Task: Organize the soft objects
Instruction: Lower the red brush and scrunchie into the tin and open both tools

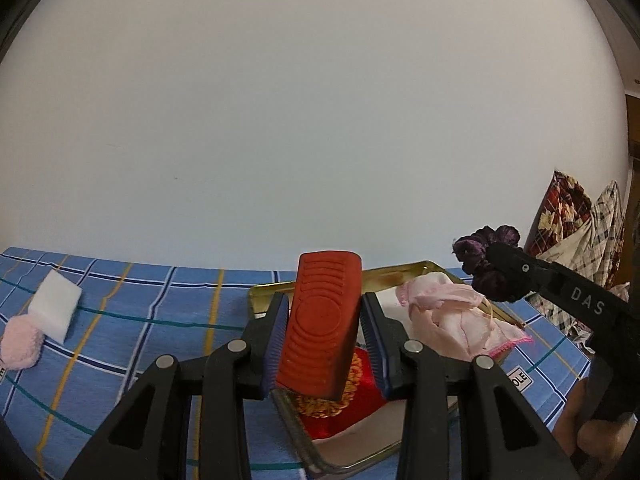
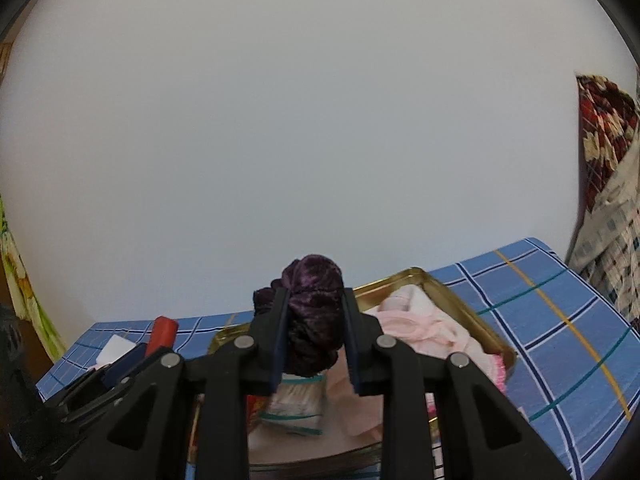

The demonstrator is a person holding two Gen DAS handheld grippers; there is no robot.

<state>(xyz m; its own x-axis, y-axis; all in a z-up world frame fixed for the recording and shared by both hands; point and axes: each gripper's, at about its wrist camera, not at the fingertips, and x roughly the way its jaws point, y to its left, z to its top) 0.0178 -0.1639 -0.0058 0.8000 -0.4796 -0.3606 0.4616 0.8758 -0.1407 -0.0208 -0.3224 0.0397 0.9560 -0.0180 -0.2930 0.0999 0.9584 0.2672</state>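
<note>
The left gripper [image 1: 325, 338] has its fingers clamped on a red rubber block [image 1: 322, 326]. The block stands up tall between the two blue pads [image 1: 276, 344] and leans a little to the right.

The right gripper [image 2: 314, 334] has its fingers clamped on a dark purple velvet scrunchie [image 2: 314, 312]. The scrunchie is bunched up and pokes out above the fingers.

Both grippers hang over a gold metal tray [image 1: 400, 272]. The tray sits on a surface covered with a blue checked cloth [image 1: 140, 320], near its far edge. In the tray lie a soft pink cloth [image 1: 452, 320], a red cloth with a gold flower [image 1: 360, 392] and a clear packet [image 2: 296, 404].

Toward the left end of the surface sit a white sponge [image 1: 56, 306] and a fluffy pink puff [image 1: 20, 344]. They touch each other and are well apart from the tray.
</note>
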